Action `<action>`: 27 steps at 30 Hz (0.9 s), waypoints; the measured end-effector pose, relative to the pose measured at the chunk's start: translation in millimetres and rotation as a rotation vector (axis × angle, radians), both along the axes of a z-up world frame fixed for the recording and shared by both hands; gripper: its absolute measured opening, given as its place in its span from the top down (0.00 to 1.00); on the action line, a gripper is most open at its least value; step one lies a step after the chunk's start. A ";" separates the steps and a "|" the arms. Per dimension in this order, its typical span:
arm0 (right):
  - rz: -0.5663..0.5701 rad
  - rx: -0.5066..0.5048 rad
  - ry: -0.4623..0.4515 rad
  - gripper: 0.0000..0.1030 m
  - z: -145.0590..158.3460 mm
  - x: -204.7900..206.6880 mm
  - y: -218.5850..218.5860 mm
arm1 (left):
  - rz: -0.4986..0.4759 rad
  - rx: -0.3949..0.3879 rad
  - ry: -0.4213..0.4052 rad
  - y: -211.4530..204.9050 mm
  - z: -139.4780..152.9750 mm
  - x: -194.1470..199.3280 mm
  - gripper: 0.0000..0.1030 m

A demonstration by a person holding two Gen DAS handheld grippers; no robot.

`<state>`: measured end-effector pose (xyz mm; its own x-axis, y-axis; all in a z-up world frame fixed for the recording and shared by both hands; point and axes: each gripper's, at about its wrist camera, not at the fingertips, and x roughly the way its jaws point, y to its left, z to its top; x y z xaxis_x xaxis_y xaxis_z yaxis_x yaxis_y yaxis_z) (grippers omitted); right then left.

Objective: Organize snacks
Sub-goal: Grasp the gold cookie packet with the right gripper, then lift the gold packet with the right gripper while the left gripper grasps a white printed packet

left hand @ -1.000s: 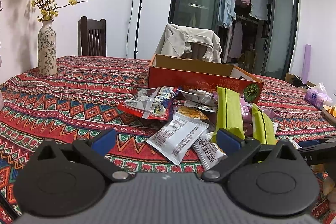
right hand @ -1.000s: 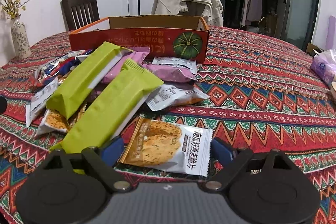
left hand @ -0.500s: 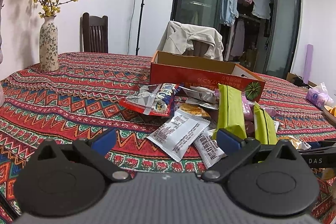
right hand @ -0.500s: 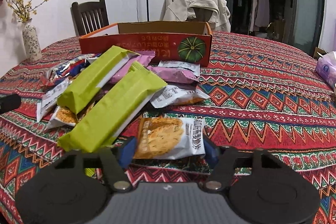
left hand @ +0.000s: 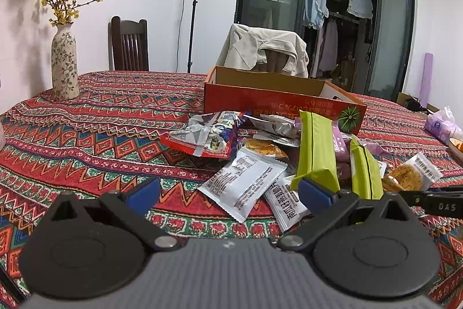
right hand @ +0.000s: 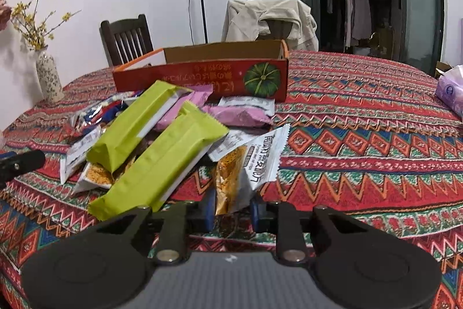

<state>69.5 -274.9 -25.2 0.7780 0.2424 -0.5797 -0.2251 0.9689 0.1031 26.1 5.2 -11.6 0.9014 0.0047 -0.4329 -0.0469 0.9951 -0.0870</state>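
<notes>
Our right gripper has just clamped the crinkly white-and-gold cracker packet, apparently lifting it off the patterned tablecloth; next, the red cardboard box. Left gripper gapes empty.

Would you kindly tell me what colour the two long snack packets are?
Lime green, clearest in the right wrist view.

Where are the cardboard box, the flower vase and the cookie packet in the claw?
cardboard box (right hand: 202, 74), right wrist view, red front wall.
flower vase (left hand: 64, 68), left wrist view, belly.
cookie packet (right hand: 246, 164), right wrist view, crumpled middle.
</notes>
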 end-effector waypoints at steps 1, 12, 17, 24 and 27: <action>-0.001 0.003 -0.008 0.78 1.3 -1.1 -1.7 | -0.003 -0.002 0.006 -0.3 0.3 1.6 0.00; 0.014 0.047 -0.082 0.80 15.4 -8.4 -13.4 | -0.047 0.003 0.098 -12.4 0.9 20.3 0.00; 0.024 0.058 -0.093 0.80 16.6 -8.5 -15.4 | -0.051 0.057 0.148 -20.6 -2.8 37.0 0.00; 0.036 0.060 -0.096 0.80 17.1 -7.9 -15.4 | -0.009 0.072 0.227 -12.7 -11.0 73.3 0.00; 0.037 0.061 -0.096 0.80 17.0 -7.4 -15.2 | -0.023 0.047 0.242 -6.0 -12.3 83.4 0.00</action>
